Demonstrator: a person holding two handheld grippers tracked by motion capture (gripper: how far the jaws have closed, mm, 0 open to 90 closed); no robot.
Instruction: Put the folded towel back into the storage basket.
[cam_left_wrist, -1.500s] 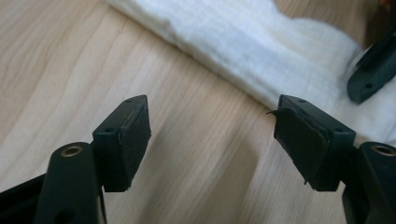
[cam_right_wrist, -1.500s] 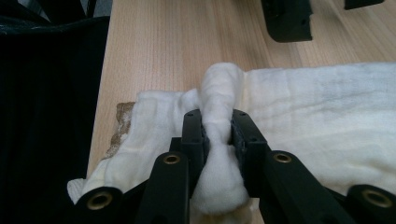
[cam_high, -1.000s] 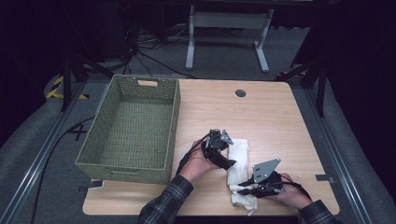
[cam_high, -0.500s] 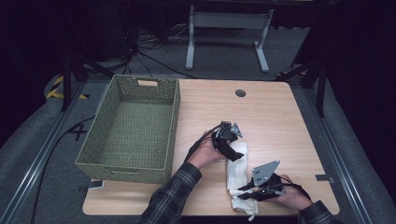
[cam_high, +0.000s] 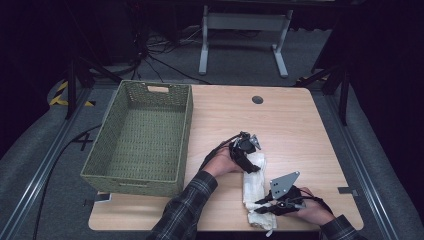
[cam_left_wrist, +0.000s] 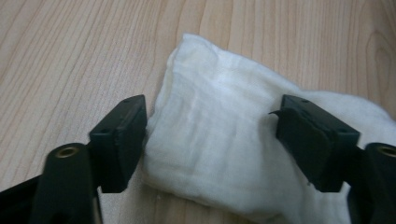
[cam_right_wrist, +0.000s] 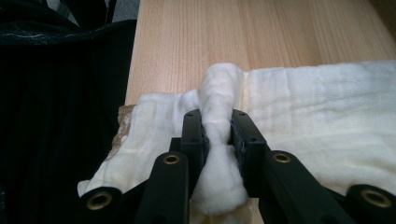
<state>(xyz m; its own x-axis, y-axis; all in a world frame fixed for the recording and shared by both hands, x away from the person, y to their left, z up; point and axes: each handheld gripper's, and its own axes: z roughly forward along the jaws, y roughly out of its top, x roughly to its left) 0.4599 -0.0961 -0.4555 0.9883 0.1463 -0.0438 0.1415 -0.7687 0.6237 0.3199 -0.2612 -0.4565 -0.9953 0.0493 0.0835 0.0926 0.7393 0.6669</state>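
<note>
White cloth (cam_high: 253, 186) folded into a long strip, lying on the wooden table (cam_high: 300, 130) toward 5 o'clock, near the front edge. Far end of cloth (cam_left_wrist: 210, 135) sitting between the jaws of the left gripper (cam_left_wrist: 210, 135), jaws spread wide, one on each side of the fold, the left one at the cloth's edge; nothing pinched. Near end bunched into a ridge and clamped tight by the right gripper (cam_right_wrist: 217, 133), with a pinch of fabric rising between its two pads. Seen from above, left gripper (cam_high: 245, 150) at 12 o'clock of the cloth, right gripper (cam_high: 280, 202) at 5 o'clock of it. Green woven basket (cam_high: 142, 137) at 9 o'clock on the table. Small round dark grommet (cam_high: 257, 99) at 12 o'clock. Beyond the table: dark room, grey carpet, cables, a metal stand (cam_high: 242, 35).
</note>
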